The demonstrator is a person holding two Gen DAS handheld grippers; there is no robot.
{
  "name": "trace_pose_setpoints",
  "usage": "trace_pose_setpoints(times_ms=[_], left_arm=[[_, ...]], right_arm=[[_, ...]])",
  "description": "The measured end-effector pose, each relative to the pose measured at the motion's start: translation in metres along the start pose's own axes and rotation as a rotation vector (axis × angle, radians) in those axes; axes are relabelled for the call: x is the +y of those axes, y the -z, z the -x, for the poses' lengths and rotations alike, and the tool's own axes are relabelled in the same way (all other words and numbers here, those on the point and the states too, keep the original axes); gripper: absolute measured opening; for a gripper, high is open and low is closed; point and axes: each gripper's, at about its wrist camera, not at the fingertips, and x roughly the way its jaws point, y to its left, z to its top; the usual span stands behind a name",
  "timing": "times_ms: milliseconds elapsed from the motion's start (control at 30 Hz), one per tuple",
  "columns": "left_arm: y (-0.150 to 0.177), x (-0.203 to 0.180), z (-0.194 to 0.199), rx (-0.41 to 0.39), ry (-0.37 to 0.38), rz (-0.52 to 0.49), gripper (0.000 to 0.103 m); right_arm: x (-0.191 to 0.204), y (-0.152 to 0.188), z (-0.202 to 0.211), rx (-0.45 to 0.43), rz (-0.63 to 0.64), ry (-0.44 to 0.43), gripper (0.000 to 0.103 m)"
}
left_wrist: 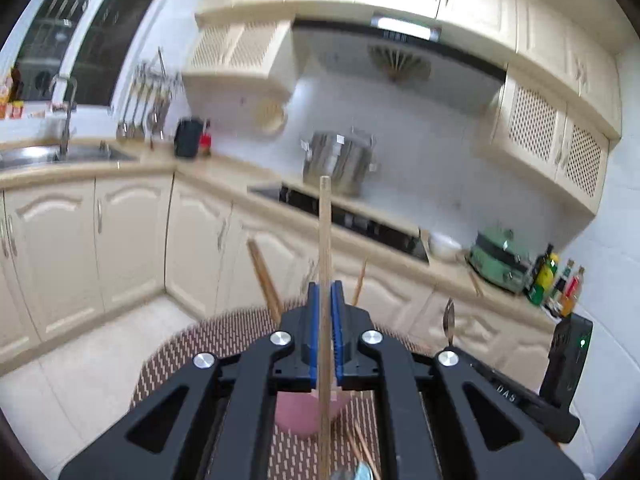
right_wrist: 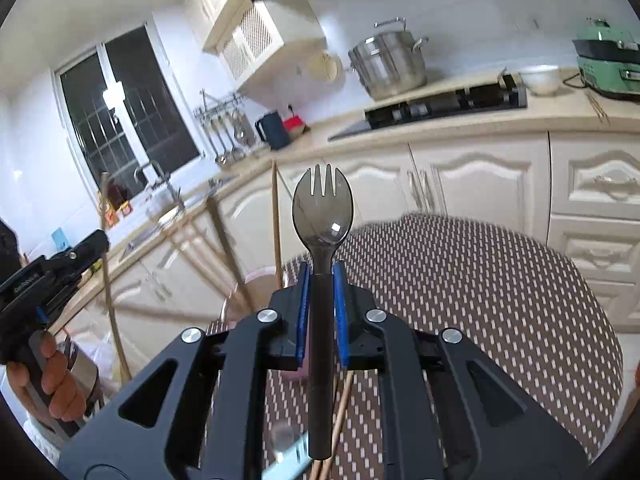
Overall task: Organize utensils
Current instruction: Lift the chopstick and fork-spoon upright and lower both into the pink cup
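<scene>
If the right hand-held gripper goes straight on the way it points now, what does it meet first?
Probably nothing close: beyond the spork held by the right hand-held gripper, open air lies above the table, then likely the cabinet doors. Depth is unclear.

Both grippers were raised above the desk (right_wrist: 500,280): the left gripper (left_wrist: 325,304) clamped a chopstick (left_wrist: 324,240), the right gripper (right_wrist: 321,292) a spork (right_wrist: 322,216).
</scene>
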Motion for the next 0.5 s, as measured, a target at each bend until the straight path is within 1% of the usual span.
trace_pose_setpoints(times_ms=[133, 233, 367, 500], left_arm=[[-0.013, -0.010, -0.008, -0.111, -0.036, -0.007, 0.006], [-0.021, -0.015, -0.018, -0.165, -0.036, 0.001, 0.006], [-0.024, -0.021, -0.036, -0.214, -0.056, -0.004, 0.006], [-0.022, -0.020, -0.052, -0.224, -0.049, -0.006, 0.006]], right_arm=[[0.004, -0.015, -0.014, -0.075, -0.002, -0.010, 0.012], [0.001, -0.023, -0.030, -0.111, -0.019, -0.029, 0.012], [-0.002, -0.027, -0.049, -0.129, -0.040, -0.050, 0.012], [0.005, -0.027, -0.066, -0.144, -0.039, -0.114, 0.012]])
